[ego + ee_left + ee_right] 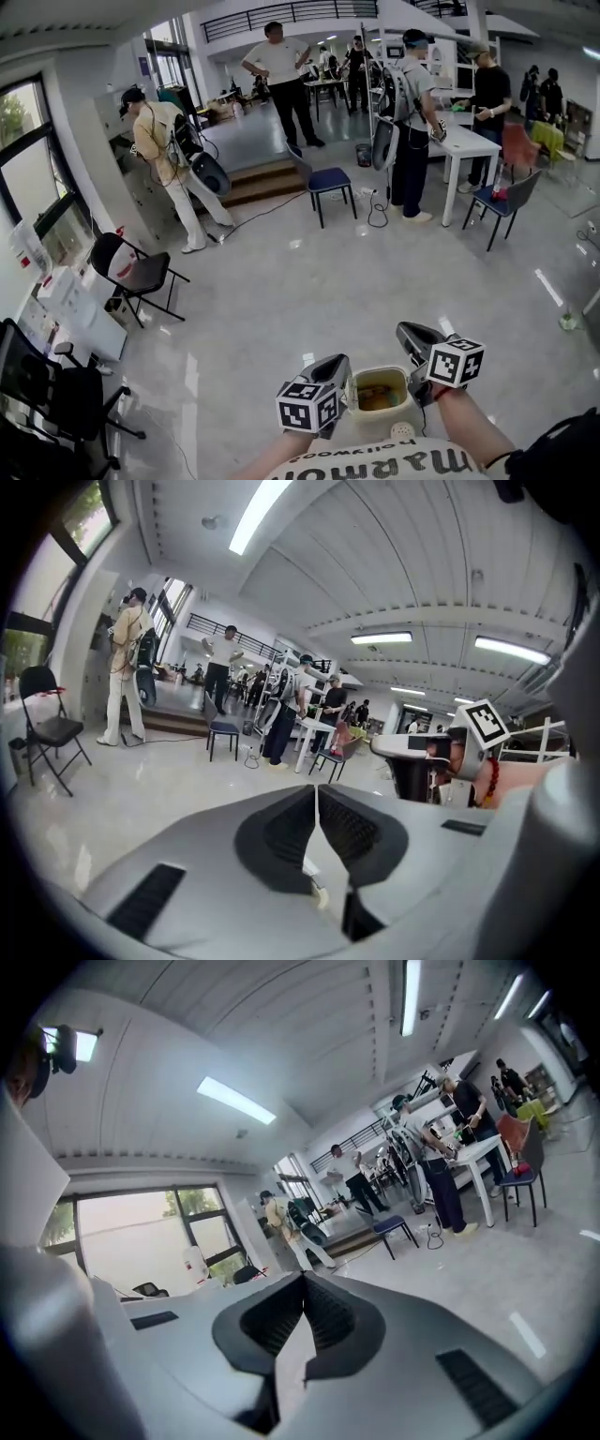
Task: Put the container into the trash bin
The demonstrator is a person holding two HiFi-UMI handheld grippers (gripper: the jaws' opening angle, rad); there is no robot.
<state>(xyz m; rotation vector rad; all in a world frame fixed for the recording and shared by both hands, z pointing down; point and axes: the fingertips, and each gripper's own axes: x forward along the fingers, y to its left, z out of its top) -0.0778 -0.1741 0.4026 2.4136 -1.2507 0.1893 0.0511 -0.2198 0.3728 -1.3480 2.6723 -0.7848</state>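
A cream container point(379, 390) with brownish leftovers inside hangs over the floor at the bottom of the head view, held between both grippers. My left gripper point(348, 386) is shut on its left rim, and a thin pale strip shows between the closed jaws in the left gripper view point(317, 791). My right gripper point(416, 381) pinches the right rim, with a white edge caught between its jaws point(302, 1284). The right gripper's marker cube point(487, 724) also shows in the left gripper view. No trash bin is in sight.
Glossy grey floor point(309, 291) spreads ahead. A black folding chair point(131, 272) and an office chair point(56, 394) stand at the left. A blue chair point(328, 183), a white table point(464, 145) and several people stand farther off. A small round white object point(403, 431) lies below the container.
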